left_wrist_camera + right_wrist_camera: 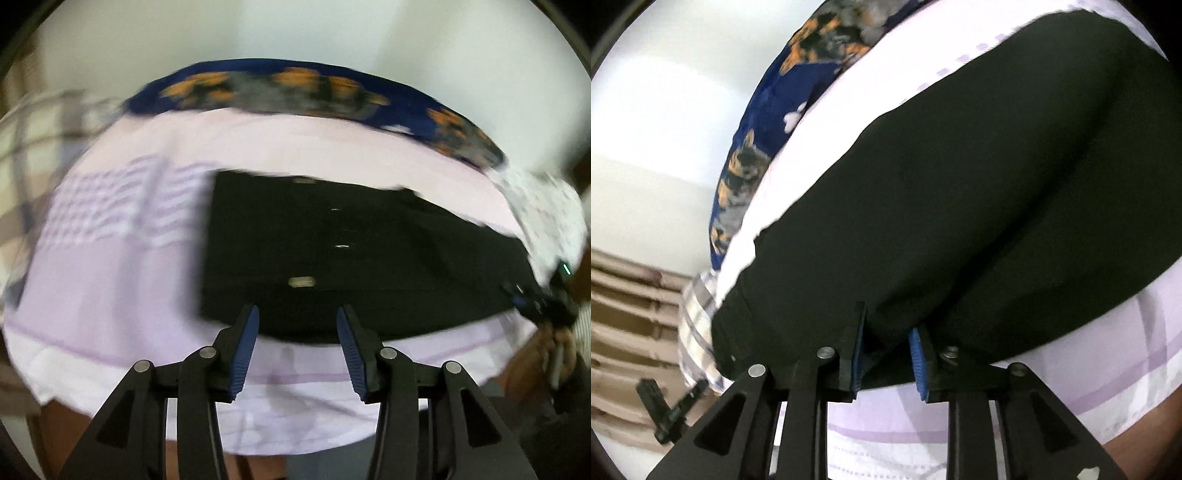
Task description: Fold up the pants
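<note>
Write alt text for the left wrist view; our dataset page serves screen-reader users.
Open left hand-held gripper hovers at the near edge of black pants lying on a pale lilac sheet. A navy dog-print blanket lies behind.

Bright even indoor light, strong fisheye bending with dark vignetted corners, heavy motion blur in left view

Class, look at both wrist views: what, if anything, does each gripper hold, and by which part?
The right gripper pinches the black pants at their near edge. The left gripper is open above the pale lilac sheet, holding nothing.
</note>
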### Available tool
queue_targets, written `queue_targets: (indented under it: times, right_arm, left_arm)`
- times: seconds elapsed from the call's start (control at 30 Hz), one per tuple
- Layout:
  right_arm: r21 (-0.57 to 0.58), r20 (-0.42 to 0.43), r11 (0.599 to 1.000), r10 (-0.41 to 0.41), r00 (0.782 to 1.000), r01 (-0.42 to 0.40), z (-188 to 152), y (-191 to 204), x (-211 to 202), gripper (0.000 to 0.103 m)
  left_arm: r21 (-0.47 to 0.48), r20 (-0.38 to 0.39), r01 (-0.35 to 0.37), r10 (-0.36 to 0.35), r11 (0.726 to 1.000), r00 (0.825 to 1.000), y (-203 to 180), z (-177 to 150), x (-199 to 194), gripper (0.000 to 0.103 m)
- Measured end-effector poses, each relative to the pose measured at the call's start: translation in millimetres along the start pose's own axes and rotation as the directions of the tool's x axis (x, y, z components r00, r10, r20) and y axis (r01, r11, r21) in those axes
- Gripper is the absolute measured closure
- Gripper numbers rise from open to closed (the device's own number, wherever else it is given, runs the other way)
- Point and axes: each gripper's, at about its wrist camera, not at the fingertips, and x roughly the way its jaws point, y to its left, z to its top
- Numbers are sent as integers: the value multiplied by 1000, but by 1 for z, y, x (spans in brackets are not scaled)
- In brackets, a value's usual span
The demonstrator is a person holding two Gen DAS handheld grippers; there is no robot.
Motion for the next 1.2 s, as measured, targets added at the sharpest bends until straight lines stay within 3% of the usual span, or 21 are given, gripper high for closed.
queue_targets:
  times: [0.13,0.23,0.3,0.5,0.67,0.87,0.93,0.97,1.03,1.1,1.2]
  right_arm:
    - [22,44,1000,-5,999,4,12,-12,-11,74]
    - [42,103,999,-33,994,28,25,-24,-26,69]
    - [53,137,997,-70,988,63,38,-36,-35,68]
    - [111,175,991,-99,980,80,78,-70,-58,68]
    - [122,179,987,-126,976,106,99,-81,-64,68]
    - [142,186,986,-115,976,90,113,-92,-68,70]
    - [134,184,986,-124,975,101,116,-93,-68,77]
    - [125,180,986,-132,975,111,118,-92,-68,86]
    - [110,172,987,-133,976,115,121,-90,-70,92]
    - [93,167,989,-132,977,118,127,-84,-72,95]
    - [40,157,989,-146,977,142,137,-67,-72,95]
  left_arm:
    - [142,-50,140,-134,980,990,-72,10,28,57]
    - [241,-121,258,-235,935,964,-134,13,55,57]
    - [300,-157,300,-264,905,952,-167,13,69,57]
    - [467,-269,388,-291,794,918,-259,4,104,57]
    - [529,-332,418,-273,739,903,-296,-8,130,57]
    - [587,-334,398,-237,705,912,-324,-20,149,57]
    - [599,-326,390,-232,700,917,-328,-20,154,59]
    - [599,-325,391,-234,699,916,-330,-19,157,62]
    - [587,-329,405,-250,701,911,-331,-19,160,86]
    - [575,-326,406,-256,710,910,-332,-17,162,95]
    - [554,-327,423,-280,717,902,-330,-12,165,97]
